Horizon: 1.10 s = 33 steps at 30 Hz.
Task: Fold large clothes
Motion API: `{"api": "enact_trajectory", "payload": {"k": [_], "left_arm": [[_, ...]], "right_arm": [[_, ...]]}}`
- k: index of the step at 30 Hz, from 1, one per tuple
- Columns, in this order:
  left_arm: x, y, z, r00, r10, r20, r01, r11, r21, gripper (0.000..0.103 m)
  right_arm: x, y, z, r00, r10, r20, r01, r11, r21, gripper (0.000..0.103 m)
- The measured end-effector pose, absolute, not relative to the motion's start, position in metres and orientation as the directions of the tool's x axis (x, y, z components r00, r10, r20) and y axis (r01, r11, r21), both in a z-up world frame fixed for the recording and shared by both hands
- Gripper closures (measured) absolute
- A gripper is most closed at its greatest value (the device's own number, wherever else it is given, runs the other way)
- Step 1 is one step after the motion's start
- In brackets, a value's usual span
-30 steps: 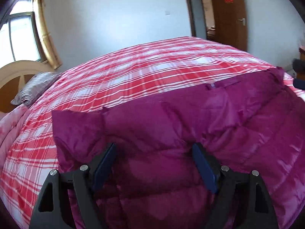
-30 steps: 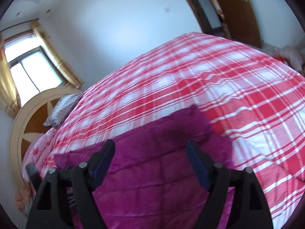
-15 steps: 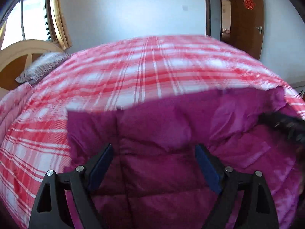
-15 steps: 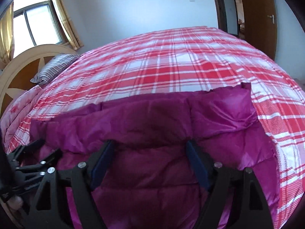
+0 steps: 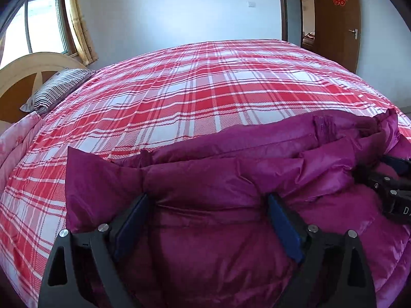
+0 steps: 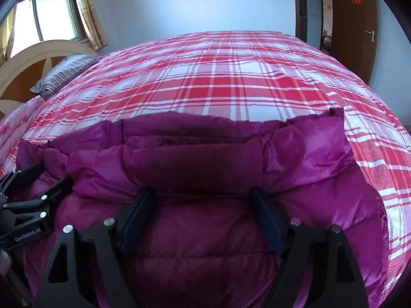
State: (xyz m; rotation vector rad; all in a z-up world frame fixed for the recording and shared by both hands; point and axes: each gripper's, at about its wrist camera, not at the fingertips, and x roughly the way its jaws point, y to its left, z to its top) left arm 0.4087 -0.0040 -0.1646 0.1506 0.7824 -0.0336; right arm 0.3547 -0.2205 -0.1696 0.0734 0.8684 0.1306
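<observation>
Magenta down jacket [image 5: 231, 179] spread over plaid bedspread [image 5: 205, 89].
Left gripper [image 5: 208, 200] opening, right gripper [image 6: 203, 195] wide; nothing pinched.

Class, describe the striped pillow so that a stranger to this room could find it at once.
Start at the big bed with the red and white checked cover. Follow it to the curved wooden headboard under the window. The pillow lies there, the only thing with thin dark and white stripes.

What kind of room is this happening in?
A bedroom in a home, most likely. A big bed with a red plaid cover fills the view, a striped pillow lies by a wooden headboard, and a curtained window sits behind it.
</observation>
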Motion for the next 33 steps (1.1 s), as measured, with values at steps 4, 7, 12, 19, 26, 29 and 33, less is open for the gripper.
{"api": "enact_trajectory", "payload": {"k": [4,7,12,19,26,29,33], "left_arm": [[0.411,-0.006,-0.169,0.698,0.043,-0.715,0.079,0.988,0.136,0.007],[0.412,-0.005,-0.171,0.694,0.042,-0.719,0.079,0.988,0.134,0.006],[0.412,-0.004,-0.172,0.692,0.042,-0.721,0.077,0.988,0.132,0.006],[0.412,-0.003,-0.173,0.692,0.041,-0.721,0.077,0.989,0.13,0.005],[0.414,-0.002,-0.174,0.687,0.042,-0.726,0.073,0.989,0.127,0.003],[0.416,0.001,-0.175,0.68,0.032,-0.732,0.071,0.991,0.11,0.003],[0.417,0.002,-0.175,0.677,0.031,-0.736,0.069,0.992,0.106,0.002]], "right_arm": [[0.356,-0.222,-0.173,0.625,0.142,-0.768,-0.079,0.99,0.12,0.021],[0.357,-0.222,-0.174,0.62,0.137,-0.772,-0.075,0.99,0.115,0.021],[0.357,-0.222,-0.175,0.619,0.139,-0.773,-0.073,0.99,0.12,0.021],[0.359,-0.223,-0.175,0.618,0.141,-0.773,-0.073,0.99,0.123,0.02],[0.36,-0.222,-0.175,0.617,0.142,-0.774,-0.072,0.99,0.123,0.02],[0.361,-0.223,-0.177,0.613,0.144,-0.777,-0.071,0.989,0.127,0.019],[0.363,-0.223,-0.178,0.611,0.144,-0.779,-0.069,0.989,0.129,0.018]]}}
